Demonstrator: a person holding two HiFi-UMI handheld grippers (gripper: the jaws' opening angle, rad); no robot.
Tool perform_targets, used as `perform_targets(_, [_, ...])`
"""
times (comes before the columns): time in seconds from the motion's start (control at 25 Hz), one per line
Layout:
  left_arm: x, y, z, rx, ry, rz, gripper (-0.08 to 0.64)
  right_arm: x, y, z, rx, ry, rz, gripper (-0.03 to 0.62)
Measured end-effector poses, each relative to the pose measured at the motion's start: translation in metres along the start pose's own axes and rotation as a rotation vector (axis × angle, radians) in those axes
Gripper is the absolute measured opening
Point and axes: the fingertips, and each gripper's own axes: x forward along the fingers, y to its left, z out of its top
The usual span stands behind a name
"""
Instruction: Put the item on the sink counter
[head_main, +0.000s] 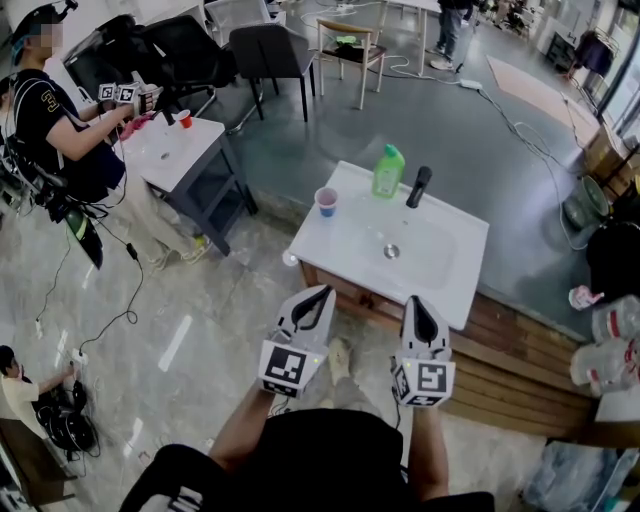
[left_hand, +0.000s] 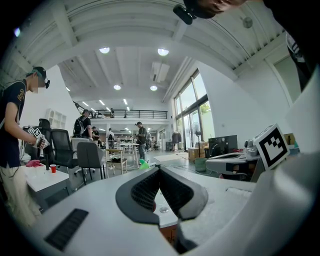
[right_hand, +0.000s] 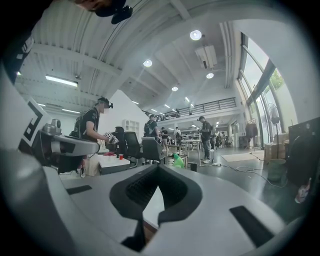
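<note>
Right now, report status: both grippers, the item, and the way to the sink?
Left gripper, right gripper: shut, empty, short of white sink counter. Green plastic bottle, pink cup, black tap stand at its far edge. No obstacle seen.

Glossy grey floor (head_main: 400, 110), black chair (head_main: 268, 50), wooden chair (head_main: 350, 45), tall windows (left_hand: 192, 112), round ceiling lights (left_hand: 104, 50)

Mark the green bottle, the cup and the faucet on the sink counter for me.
green bottle (head_main: 388, 176): head view, middle of its body.
cup (head_main: 326, 204): head view, its side wall.
faucet (head_main: 418, 187): head view, middle of its black stem.
</note>
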Motion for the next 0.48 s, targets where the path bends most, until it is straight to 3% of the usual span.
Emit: perform_targets(0.48, [0.0024, -0.0039, 0.0077, 0.013, 0.0, 0.002, 0.003, -0.0014, -0.0039, 0.0047, 0.002, -0.004, 0.003, -0.002])
